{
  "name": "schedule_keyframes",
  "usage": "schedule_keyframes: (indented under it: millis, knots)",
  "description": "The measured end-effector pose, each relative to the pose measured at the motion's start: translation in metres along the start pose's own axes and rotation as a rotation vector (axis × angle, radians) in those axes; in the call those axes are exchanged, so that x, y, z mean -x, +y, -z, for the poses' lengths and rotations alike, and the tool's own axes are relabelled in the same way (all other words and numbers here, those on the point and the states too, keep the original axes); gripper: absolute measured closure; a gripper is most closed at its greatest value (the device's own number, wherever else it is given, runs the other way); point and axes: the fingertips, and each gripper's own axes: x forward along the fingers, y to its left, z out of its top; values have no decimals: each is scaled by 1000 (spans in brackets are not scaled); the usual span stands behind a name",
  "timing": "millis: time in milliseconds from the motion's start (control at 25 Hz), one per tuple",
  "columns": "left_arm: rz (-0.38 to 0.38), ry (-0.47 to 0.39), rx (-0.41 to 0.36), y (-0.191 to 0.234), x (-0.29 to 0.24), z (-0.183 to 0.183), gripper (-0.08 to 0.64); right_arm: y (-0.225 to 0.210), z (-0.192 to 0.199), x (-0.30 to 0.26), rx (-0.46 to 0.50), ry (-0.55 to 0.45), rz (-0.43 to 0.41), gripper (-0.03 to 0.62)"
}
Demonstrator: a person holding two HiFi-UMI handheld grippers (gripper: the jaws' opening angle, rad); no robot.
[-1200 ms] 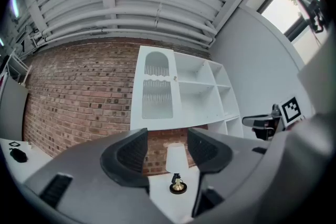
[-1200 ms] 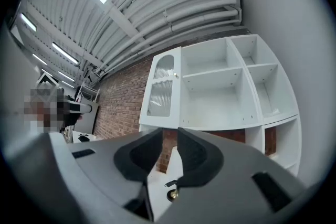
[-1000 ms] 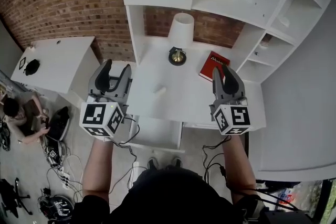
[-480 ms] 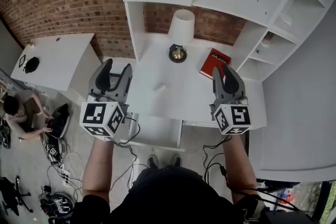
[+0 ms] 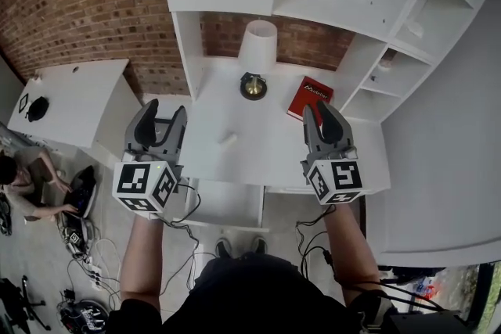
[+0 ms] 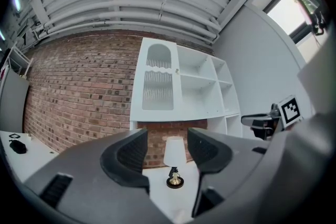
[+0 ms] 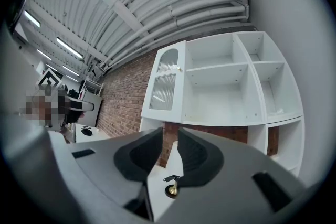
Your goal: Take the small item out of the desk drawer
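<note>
Left tongs [image 5: 162,115] released, jaws wide, nothing between. Right tongs [image 5: 321,112] released, narrow gap, nothing held. Small white item [image 5: 228,138] on bench [image 5: 266,160] between tongs, nearer left; drawer [image 5: 225,205] pulled out.

Grey hand-held grippers [image 5: 163,117] [image 5: 319,112] — checkered marker cubes [image 5: 145,185]

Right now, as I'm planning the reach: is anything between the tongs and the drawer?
Nothing visible. The left tongs and right tongs hover empty over the desk; the drawer lies below its front edge, between them. The item isn't visible.
</note>
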Motion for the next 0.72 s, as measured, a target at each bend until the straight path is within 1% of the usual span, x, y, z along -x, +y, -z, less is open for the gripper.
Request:
schedule_keyframes:
  millis: [280,720]
  knots:
    - [16,6,2,1,-8,3,325,1,-2,-4,25,-9,2,525]
    - [60,23,24,8,-27,12,325,1,0,-14,29,23,24,525]
